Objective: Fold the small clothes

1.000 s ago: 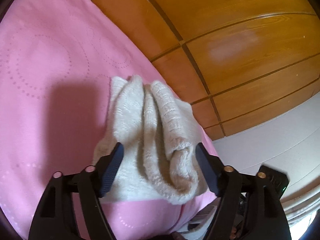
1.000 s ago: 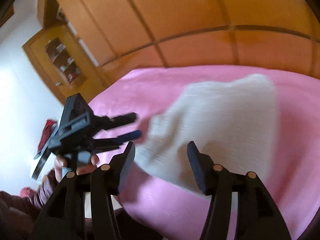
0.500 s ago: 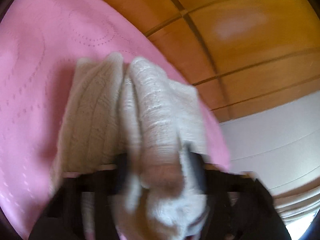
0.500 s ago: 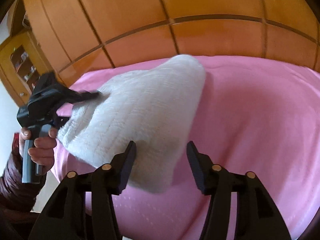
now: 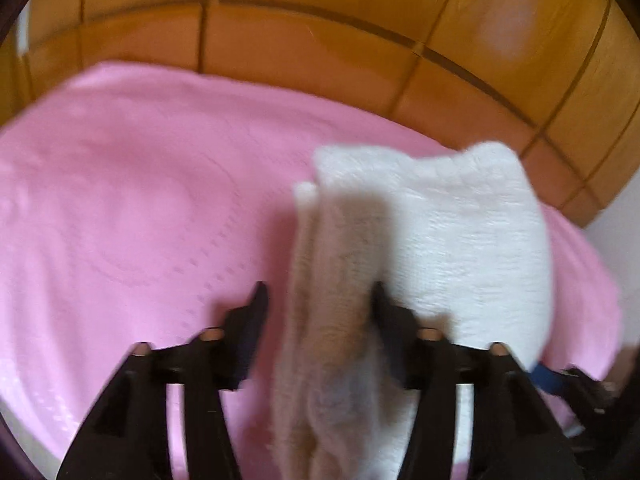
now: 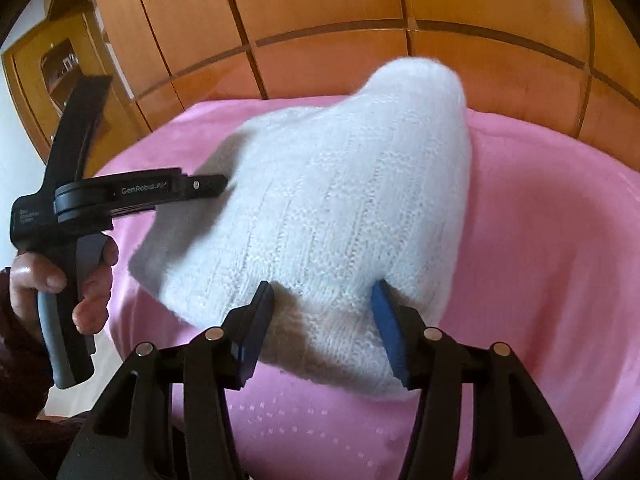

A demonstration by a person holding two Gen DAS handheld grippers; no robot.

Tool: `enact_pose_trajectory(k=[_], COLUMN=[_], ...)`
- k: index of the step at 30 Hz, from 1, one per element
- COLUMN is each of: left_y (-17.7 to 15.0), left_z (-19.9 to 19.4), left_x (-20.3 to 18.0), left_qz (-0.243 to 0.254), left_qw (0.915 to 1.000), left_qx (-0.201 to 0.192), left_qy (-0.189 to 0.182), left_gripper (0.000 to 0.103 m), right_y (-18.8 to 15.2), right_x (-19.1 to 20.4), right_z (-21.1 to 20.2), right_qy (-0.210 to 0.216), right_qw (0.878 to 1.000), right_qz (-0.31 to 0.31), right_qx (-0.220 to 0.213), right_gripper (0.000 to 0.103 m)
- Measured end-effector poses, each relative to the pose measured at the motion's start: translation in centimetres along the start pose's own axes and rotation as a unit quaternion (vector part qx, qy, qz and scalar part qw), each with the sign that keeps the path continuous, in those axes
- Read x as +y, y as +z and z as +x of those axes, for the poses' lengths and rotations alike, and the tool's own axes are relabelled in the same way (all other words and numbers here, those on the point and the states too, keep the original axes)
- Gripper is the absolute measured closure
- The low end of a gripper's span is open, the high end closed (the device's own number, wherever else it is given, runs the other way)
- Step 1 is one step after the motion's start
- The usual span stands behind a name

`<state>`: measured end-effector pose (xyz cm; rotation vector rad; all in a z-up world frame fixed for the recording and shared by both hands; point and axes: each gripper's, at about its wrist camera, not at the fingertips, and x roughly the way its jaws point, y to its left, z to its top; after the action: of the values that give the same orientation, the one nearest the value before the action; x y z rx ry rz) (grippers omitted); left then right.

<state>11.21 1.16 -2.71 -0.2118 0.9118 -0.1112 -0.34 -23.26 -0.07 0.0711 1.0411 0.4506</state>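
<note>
- The hand (image 6: 60, 276) at the bed's (image 6: 540, 280) left side carries the left gripper (image 5: 318, 300). If the wrist swings away while cloth clings to a pad, the fold is likely to be dragged out of line.
- The left gripper's jaws are opening. A thick pleat of the knit (image 6: 340, 208) runs between them, with one pad clear of it and the other only brushing it. Released this loosely, the pleat may spring back or slump sideways on the bed, because bulky knitting does not hold a crease.
- The knit sits humped on the bed and is not flat. Its left edge is at the left gripper's tips and its near hem is toward the bed's front. The hump is the main risk, since pressing or folding over it would trap a bulge and leave a lopsided bundle.
- The right gripper (image 6: 322, 300) is over the bed's front with the near hem between its jaws. They stand about half apart and are opening slightly, so nothing is clamped. Closing from here could catch only the top layer and peel the layers apart, or it could pinch the bedspread along with the hem.
- To the right the bed is bare, but the knit lies toward its far side, near the wood panels (image 6: 320, 0). A hard push that way could shove it up against them.
- The left wrist view is blurred, so I cannot tell how many layers the pleat holds.
</note>
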Motion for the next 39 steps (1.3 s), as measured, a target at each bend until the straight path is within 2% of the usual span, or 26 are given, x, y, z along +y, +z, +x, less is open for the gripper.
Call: enact_pose_trajectory(k=[2, 4, 9, 11, 15, 19, 21, 23, 25, 29, 33, 35, 37, 39], left_y=[-0.3, -0.6, -0.3, -0.5, -0.7, -1.0, -1.2, -1.4, -1.5, -1.9, -2.0, -2.0, -2.1, -2.0], left_z=[-0.5, -0.7, -0.7, -0.9, -0.4, -0.2, 0.1, 0.1, 0.1, 0.0, 0.0, -0.1, -0.1, -0.2], left_x=[-0.7, -1.1, -2.1, -2.0, -1.9, -1.4, -1.1, -0.8, -0.6, -0.5, -0.2, -0.1, 0.3, 1.0], left_qz=[0.016, 0.026, 0.042, 0.046, 0.044, 0.045, 0.046, 0.042, 0.039, 0.04, 0.031, 0.027, 0.015, -0.01], left_qw=[0.9994, 0.9989, 0.9973, 0.9962, 0.9964, 0.9968, 0.997, 0.9975, 0.9979, 0.9978, 0.9986, 0.9989, 0.9993, 0.9999], left_qx=[-0.009, -0.013, -0.024, -0.029, -0.031, -0.03, -0.027, -0.026, -0.027, -0.032, -0.031, -0.029, -0.026, -0.013], left_qy=[0.028, 0.037, 0.056, 0.067, 0.065, 0.06, 0.055, 0.051, 0.044, 0.042, 0.031, 0.026, 0.024, -0.001], left_gripper=[0.044, 0.044, 0.044, 0.037, 0.036, 0.036, 0.036, 0.036, 0.036, 0.036, 0.036, 0.035, 0.024, 0.023], right_y=[0.5, 1.4, 6.4, 8.3, 11.7, 10.3, 9.4, 9.4, 9.1, 7.9, 6.1, 4.8, 4.0, 3.3], right_x=[-0.4, -1.5, -4.4, -4.9, -4.4, -4.7, -4.3, -4.1, -3.8, -4.2, -7.1, -8.5, -9.0, -8.7], right_z=[-0.9, -2.2, -3.8, -3.3, 0.0, 5.6, 5.7, 4.7, 3.6, 1.7, 0.7, 1.1, 1.5, 2.0], right_qy=[0.026, 0.044, 0.012, -0.01, -0.027, -0.07, -0.086, -0.078, -0.063, -0.057, -0.022, 0.016, 0.041, 0.07], right_qw=[1.0, 0.999, 0.998, 0.997, 0.998, 0.997, 0.996, 0.996, 0.997, 0.997, 0.993, 0.988, 0.983, 0.98], right_qz=[-0.003, 0.014, 0.051, 0.054, 0.048, 0.035, 0.023, 0.028, 0.021, 0.036, 0.11, 0.15, 0.179, 0.187], right_qx=[0.007, 0.002, -0.046, -0.052, -0.033, 0.026, 0.005, -0.011, -0.025, -0.042, -0.039, -0.025, -0.018, -0.006], right_gripper=[0.049, 0.048, 0.047, 0.047, 0.047, 0.045, 0.043, 0.038, 0.018, 0.01, 0.008, 0.007, 0.006, 0.005])
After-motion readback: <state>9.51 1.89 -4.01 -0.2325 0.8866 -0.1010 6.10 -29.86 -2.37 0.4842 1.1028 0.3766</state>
